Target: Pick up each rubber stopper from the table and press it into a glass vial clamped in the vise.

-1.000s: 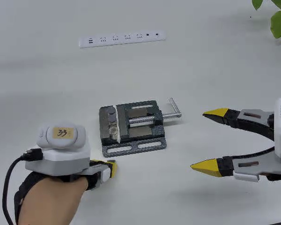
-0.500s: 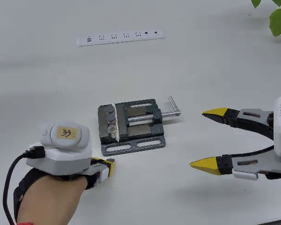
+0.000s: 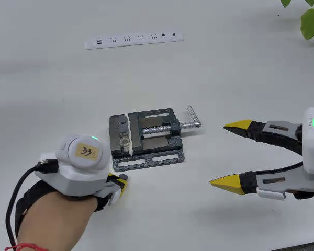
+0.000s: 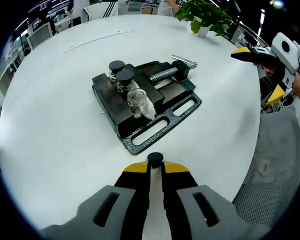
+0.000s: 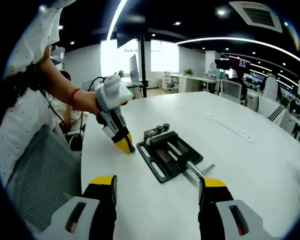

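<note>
A: Start big. Where does the work sit?
B: On the white table. The dark metal vise stands a little left of centre in the head view. It looks heavy and stiff, so I judge it will stay put under a push

A: And the tools?
B: The right gripper hovers at the right edge of that frame, jaws spread wide with nothing between them. The left gripper, bottom centre of its own view, has its jaws drawn together, and they appear to nip a black rubber stopper at the very tips

A: The vials?
B: Three glass vials stand in a row in the vise, just above centre of the left gripper view. Two already wear fitted stoppers. The open vial, lowest of the row in that frame, has a bare mouth, with white padding beside it

A: How will the stopper handle?
B: My guess is light, soft, grippy rubber that squashes rather than slips, though held so near the tips it could tilt. Grip across its wide top, narrow end down. The glass looks thin and brittle, so press gently, straight along the vial's axis
</note>
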Motion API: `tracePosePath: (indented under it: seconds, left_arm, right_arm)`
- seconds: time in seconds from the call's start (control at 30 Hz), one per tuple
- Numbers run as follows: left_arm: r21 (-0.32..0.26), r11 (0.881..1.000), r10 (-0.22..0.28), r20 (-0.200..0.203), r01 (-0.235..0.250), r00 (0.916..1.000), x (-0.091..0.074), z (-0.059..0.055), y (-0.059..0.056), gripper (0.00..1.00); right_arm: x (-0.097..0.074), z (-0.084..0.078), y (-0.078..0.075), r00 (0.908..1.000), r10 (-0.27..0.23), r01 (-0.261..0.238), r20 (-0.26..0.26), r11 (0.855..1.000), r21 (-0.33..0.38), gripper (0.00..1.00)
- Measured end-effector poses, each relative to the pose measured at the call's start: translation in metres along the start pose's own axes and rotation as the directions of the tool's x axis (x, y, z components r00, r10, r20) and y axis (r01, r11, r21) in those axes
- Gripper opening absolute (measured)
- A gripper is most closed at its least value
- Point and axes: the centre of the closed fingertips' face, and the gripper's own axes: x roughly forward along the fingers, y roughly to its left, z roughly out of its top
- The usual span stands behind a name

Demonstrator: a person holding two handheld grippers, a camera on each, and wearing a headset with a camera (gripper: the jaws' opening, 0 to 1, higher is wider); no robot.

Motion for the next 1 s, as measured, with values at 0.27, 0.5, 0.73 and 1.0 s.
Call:
tracePosePath:
  seconds: [0.27, 0.5, 0.73, 1.0]
  left_arm:
    - [0.008, 1.0, -0.016, 0.004, 0.016, 0.9999, 0.0, 0.0, 0.002, 0.05]
    - [0.017, 0.999, -0.039, 0.021, 0.039, 0.999, 0.0, 0.0, -0.004, 0.04]
    - [0.026, 0.998, -0.062, 0.039, 0.061, 0.9973, -0.004, 0.0, -0.01, 0.04]
    - [0.064, 0.991, -0.124, 0.083, 0.119, 0.9888, -0.024, 0.012, -0.027, 0.04]
  right_arm:
    - [0.004, -0.001, 0.003, 1.0, 0.01, -0.01, -0.001, 1.0, 0.017, 0.63]
    - [0.008, 0.0, 0.008, 0.9996, 0.027, -0.027, -0.007, 0.999, 0.035, 0.61]
    - [0.013, 0.005, 0.014, 0.9986, 0.052, -0.052, -0.012, 0.997, 0.059, 0.58]
    - [0.015, 0.02, 0.021, 0.9952, 0.096, -0.095, -0.017, 0.992, 0.083, 0.51]
